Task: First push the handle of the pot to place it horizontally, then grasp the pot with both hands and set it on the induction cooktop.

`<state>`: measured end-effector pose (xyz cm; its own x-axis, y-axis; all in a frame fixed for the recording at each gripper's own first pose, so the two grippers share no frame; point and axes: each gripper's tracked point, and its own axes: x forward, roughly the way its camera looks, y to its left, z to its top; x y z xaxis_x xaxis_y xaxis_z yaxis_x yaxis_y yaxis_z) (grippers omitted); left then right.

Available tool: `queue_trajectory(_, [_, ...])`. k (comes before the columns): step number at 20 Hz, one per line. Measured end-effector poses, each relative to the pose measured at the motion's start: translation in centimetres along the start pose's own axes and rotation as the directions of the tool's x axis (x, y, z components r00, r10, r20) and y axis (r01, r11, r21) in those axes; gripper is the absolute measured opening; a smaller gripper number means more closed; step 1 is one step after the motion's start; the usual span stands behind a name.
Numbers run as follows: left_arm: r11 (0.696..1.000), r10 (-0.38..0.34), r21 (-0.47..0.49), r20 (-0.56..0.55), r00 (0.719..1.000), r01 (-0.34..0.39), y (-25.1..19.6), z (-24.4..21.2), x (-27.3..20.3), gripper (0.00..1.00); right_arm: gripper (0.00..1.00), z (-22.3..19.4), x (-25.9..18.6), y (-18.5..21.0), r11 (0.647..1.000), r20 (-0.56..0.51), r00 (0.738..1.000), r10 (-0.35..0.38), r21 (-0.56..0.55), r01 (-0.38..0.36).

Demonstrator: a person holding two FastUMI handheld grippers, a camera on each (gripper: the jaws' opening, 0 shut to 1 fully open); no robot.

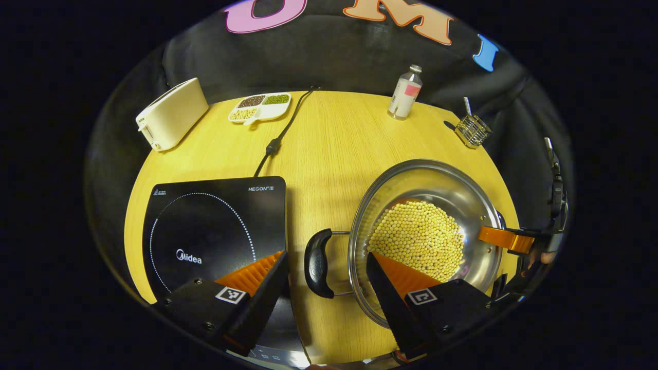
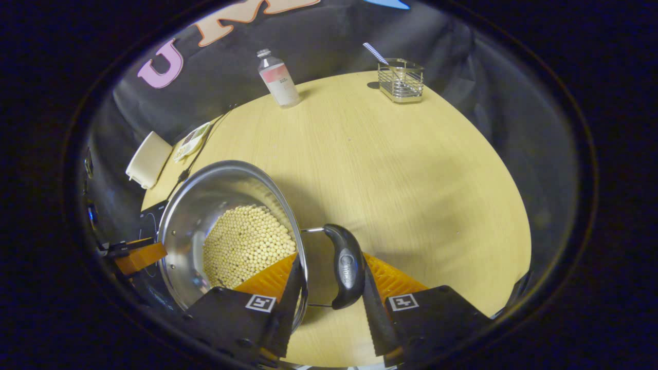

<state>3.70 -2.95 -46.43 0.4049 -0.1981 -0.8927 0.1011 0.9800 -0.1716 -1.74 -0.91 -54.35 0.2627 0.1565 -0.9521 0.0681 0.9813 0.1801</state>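
A steel pot (image 1: 462,195) holding soybeans (image 1: 416,236) stands on the wooden table, to the right of the black induction cooktop (image 1: 205,226). Its black side handle (image 1: 317,262) sticks out level, between the fingers of my left gripper (image 1: 326,255), which is open with a gap on both sides. My right gripper shows as an orange finger (image 1: 506,239) at the pot's far rim. In the right gripper view, the pot (image 2: 205,195) lies at lower left. Its other handle (image 2: 347,267) sits inside my open right gripper (image 2: 331,255); one finger is close against the handle, the other overlaps the rim.
At the back of the table stand a white appliance (image 1: 172,113), a divided dish of beans (image 1: 259,105), a bottle (image 1: 406,92) and a wire holder (image 1: 473,128). The cooktop's cord (image 1: 280,139) runs toward the back. Bare tabletop (image 2: 411,180) spreads to the right of the pot.
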Motion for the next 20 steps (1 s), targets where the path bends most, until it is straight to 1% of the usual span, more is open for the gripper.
queue_trajectory(1, [1.000, 0.001, -0.003, -0.011, 1.000, -0.001, 0.0, -0.2, 0.3, 0.98, 0.60, -0.2, 0.0, 0.1, 1.000, -0.005, 1.000, 0.005, 0.003, -0.005])
queue_trajectory(2, [1.000, 0.001, -0.005, -0.020, 1.000, -0.001, -0.1, -0.4, 0.6, 0.98, 0.65, -0.1, 0.0, 0.1, 1.000, -0.008, 1.000, 0.007, 0.004, -0.007])
queue_trajectory(3, [1.000, 0.005, -0.004, -0.027, 1.000, -0.005, 0.0, -0.4, 0.8, 0.98, 0.60, -0.2, 0.1, 0.1, 1.000, -0.010, 1.000, 0.006, 0.001, -0.006])
queue_trajectory(4, [1.000, 0.013, -0.002, -0.031, 0.999, -0.013, 0.1, -0.5, 1.1, 1.00, 0.60, -0.5, 0.1, 0.0, 1.000, -0.017, 1.000, 0.002, -0.007, -0.002])
queue_trajectory(7, [1.000, 0.010, -0.001, -0.045, 0.999, -0.010, -0.4, -0.7, 1.9, 0.96, 0.60, -1.0, 0.3, 0.0, 1.000, -0.037, 0.999, -0.014, -0.028, 0.013])
queue_trajectory(8, [1.000, 0.009, 0.004, -0.059, 0.998, -0.009, -0.5, -0.8, 2.2, 0.97, 0.60, -0.8, 0.4, 0.0, 1.000, -0.036, 0.999, -0.015, -0.026, 0.014])
queue_trajectory(10, [1.000, 0.000, 0.006, -0.086, 0.996, 0.000, -1.0, -1.3, 2.9, 0.96, 0.63, -1.0, 0.3, 0.1, 1.000, -0.042, 0.999, -0.012, -0.023, 0.011])
queue_trajectory(11, [1.000, 0.005, 0.006, -0.100, 0.995, -0.004, -1.1, -1.6, 3.1, 0.96, 0.65, -0.9, 0.3, 0.1, 1.000, -0.043, 0.999, -0.010, -0.021, 0.010])
queue_trajectory(12, [1.000, 0.024, 0.016, -0.096, 0.995, -0.023, -0.7, -1.5, 3.3, 0.94, 0.65, -1.1, 0.3, -0.1, 1.000, -0.046, 0.999, -0.012, -0.018, 0.012])
queue_trajectory(13, [0.999, 0.046, 0.026, -0.093, 0.995, -0.044, -0.2, -1.4, 3.4, 0.94, 0.61, -1.0, 0.2, -0.1, 1.000, -0.047, 0.999, -0.014, -0.016, 0.013])
queue_trajectory(14, [0.999, 0.048, 0.027, -0.097, 0.994, -0.046, 0.1, -1.4, 3.2, 0.85, 0.61, -1.0, 0.2, -0.1, 1.000, -0.049, 0.999, -0.014, -0.012, 0.013])
queue_trajectory(15, [0.999, 0.041, 0.021, -0.080, 0.996, -0.039, -0.1, -1.2, 3.6, 0.80, 0.59, -1.2, 0.7, 0.0, 1.000, -0.055, 0.998, -0.015, 0.001, 0.015])
queue_trajectory(16, [0.999, 0.031, 0.018, -0.079, 0.996, -0.030, -0.1, -1.2, 3.5, 0.74, 0.56, -1.2, 0.2, 0.0, 1.000, -0.057, 0.998, -0.018, 0.007, 0.018])
queue_trajectory(17, [1.000, 0.022, 0.015, -0.073, 0.997, -0.021, -0.1, -1.2, 3.4, 0.74, 0.56, -1.2, 0.0, -0.1, 1.000, -0.057, 0.998, -0.022, 0.006, 0.022])
queue_trajectory(20, [1.000, 0.007, 0.003, -0.067, 0.998, -0.007, -0.1, -1.2, 3.0, 0.69, 0.56, -1.2, 0.2, 0.2, 0.999, -0.047, 0.999, -0.025, 0.020, 0.026])
